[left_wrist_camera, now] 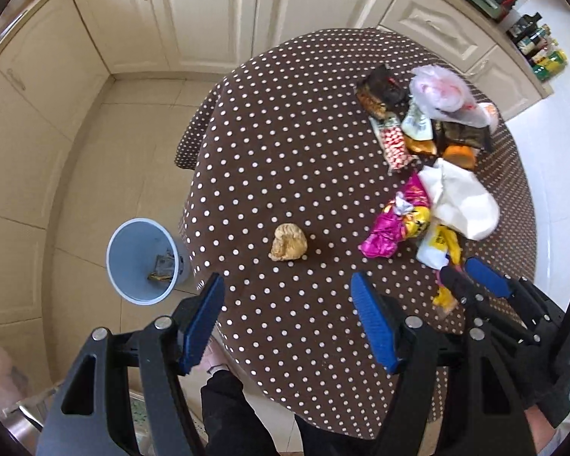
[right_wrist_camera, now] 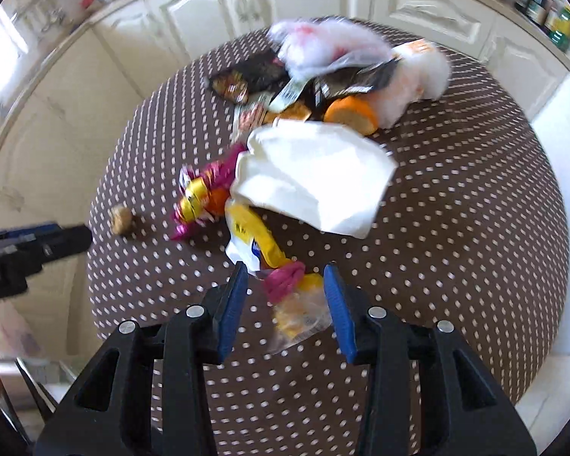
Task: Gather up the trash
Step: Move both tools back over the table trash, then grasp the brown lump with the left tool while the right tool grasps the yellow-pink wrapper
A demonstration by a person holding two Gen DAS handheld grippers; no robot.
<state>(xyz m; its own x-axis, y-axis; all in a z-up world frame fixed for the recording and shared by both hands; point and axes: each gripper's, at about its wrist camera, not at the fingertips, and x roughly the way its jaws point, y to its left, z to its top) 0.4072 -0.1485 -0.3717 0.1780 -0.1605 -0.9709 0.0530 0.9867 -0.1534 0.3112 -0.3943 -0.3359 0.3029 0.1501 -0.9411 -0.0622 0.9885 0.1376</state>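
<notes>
Now | left claw [left_wrist_camera: 287, 323]: spread, empty | right claw [right_wrist_camera: 287, 304]: part-spread around clear wrapper [right_wrist_camera: 298, 317], pads not pressing

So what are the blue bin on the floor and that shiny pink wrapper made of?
The blue bin looks like smooth moulded plastic: even colour, thin rolled rim, dull sheen. The shiny pink wrapper looks like metallised foil or film, since it is tightly crinkled and glints; which of the two is hard to tell.

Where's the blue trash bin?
In the left wrist view, the blue bin stands on the floor, left of the polka-dot table, near the crumpled brown ball.
</notes>
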